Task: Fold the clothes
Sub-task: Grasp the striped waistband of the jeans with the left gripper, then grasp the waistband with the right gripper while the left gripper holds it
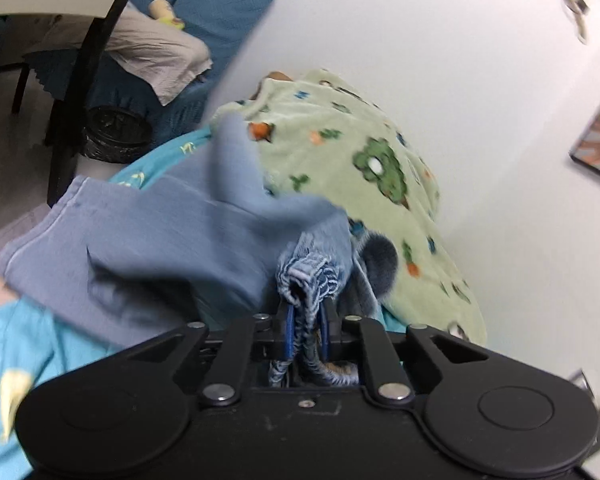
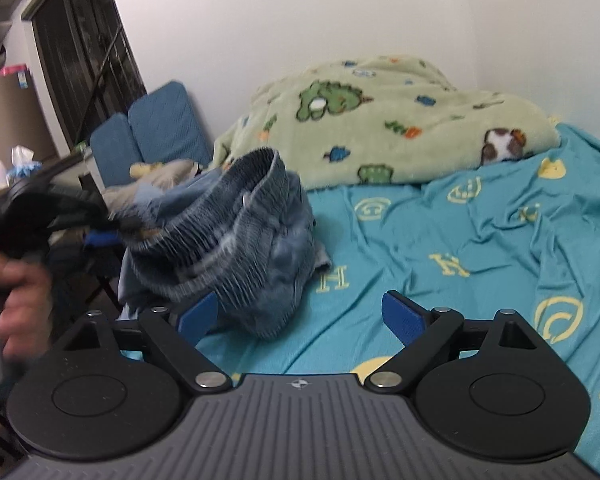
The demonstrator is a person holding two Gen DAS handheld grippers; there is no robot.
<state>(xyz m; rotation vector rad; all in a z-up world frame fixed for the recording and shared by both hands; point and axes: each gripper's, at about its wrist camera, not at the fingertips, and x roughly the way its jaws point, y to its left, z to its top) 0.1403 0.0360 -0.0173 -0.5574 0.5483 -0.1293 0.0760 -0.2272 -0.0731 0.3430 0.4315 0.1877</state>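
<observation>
The left gripper (image 1: 305, 320) is clamping its jaws tight on the gathered waistband of the blue shorts (image 2: 236, 240), holding them lifted above the turquoise bedsheet (image 2: 440, 248). The right gripper (image 2: 300, 316) is hovering beside them with jaws spread wide, gripping nothing. A green fleece blanket (image 2: 380, 120) is lying behind.
</observation>
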